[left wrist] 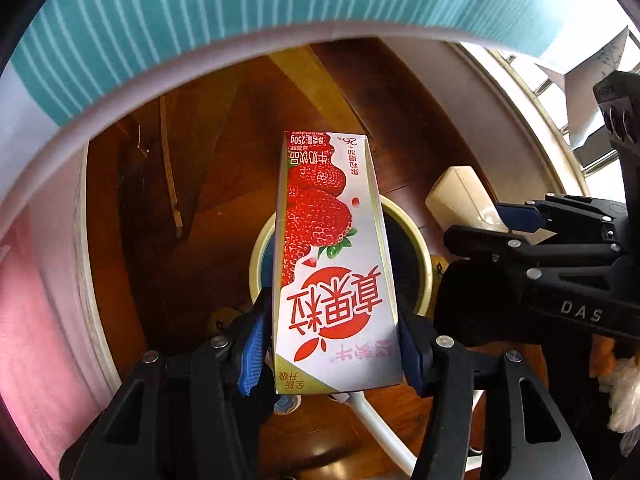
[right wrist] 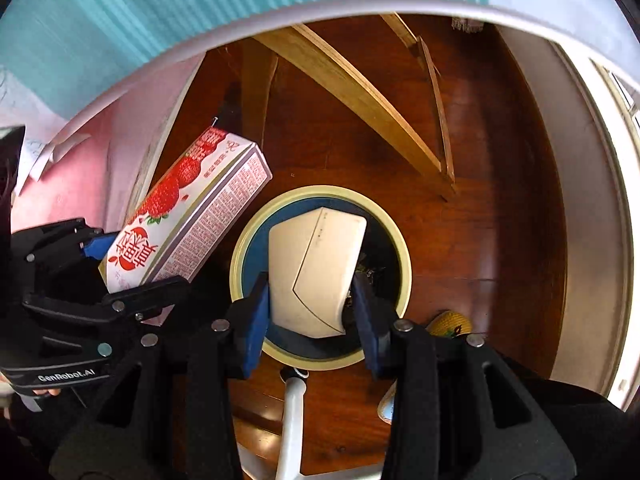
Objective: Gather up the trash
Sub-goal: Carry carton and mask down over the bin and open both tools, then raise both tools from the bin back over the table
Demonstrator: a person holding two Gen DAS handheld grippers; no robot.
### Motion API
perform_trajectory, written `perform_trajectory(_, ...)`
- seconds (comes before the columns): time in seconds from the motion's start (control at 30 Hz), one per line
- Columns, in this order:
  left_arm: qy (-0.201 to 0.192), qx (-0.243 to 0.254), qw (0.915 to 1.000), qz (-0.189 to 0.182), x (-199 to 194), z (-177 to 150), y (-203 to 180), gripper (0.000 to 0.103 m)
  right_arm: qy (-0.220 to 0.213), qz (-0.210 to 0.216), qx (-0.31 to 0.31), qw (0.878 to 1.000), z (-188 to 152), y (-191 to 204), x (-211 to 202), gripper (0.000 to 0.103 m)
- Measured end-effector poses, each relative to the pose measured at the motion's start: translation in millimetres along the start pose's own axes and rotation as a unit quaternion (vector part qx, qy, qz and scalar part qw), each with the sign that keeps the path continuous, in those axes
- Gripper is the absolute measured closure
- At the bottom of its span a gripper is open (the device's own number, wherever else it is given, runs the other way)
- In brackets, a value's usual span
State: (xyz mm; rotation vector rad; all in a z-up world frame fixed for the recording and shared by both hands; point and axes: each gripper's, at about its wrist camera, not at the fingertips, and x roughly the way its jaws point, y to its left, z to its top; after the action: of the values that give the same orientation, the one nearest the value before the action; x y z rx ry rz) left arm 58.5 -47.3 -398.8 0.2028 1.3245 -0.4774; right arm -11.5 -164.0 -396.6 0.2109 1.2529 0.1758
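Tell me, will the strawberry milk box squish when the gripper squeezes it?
Probably not much. The milk box keeps straight edges and flat faces between the left gripper pads, so it looks fairly stiff. It is likely light, perhaps empty, since it is trash held over the bin. Its glossy sides might slip.

Both wrist cameras look steeply down along their tool fingers from close above; each view shares the round bin (left wrist: 416,240) (right wrist: 320,200) on the wooden floor (left wrist: 192,216) (right wrist: 480,200) and shows the other tool beside it.
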Motion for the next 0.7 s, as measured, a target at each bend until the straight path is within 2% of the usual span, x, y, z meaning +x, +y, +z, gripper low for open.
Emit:
perform_trajectory(0.27, 0.020, -0.007, 0.9997, -0.013, 27.5, -3.4, 8.9, 0.046, 0.028, 0.004, 0.012, 1.000, 7.7, -2.4, 27.6, 0.066)
perform_trajectory(0.43, 0.038, -0.011, 0.9992, -0.007, 38.8, -2.8, 7.8, 0.046, 0.046, 0.002, 0.007, 0.999, 9.3, 1.7, 40.6, 0.066)
perform_trajectory(0.47, 0.042, -0.013, 0.9990, -0.006, 40.3, -3.1, 7.8, 0.042, 0.051, 0.002, 0.008, 0.999, 9.8, 1.2, 42.9, 0.065)
perform_trajectory(0.5, 0.045, -0.016, 0.9988, -0.007, 42.3, -2.7, 9.0, 0.033, 0.056, 0.003, 0.009, 0.998, 9.8, 1.2, 45.3, 0.061)
perform_trajectory(0.53, 0.047, -0.019, 0.9987, -0.008, 44.4, -3.1, 10.6, 0.027, 0.059, 0.004, 0.010, 0.998, 9.9, 1.1, 47.3, 0.054)
perform_trajectory(0.57, 0.049, -0.021, 0.9986, -0.010, 45.5, -3.4, 12.7, 0.016, 0.060, 0.002, 0.010, 0.998, 9.8, 1.3, 48.3, 0.050)
perform_trajectory(0.7, 0.048, -0.023, 0.9985, -0.011, 47.8, -3.7, 16.1, 0.014, 0.055, 0.003, 0.013, 0.998, 9.5, 1.1, 49.6, 0.047)
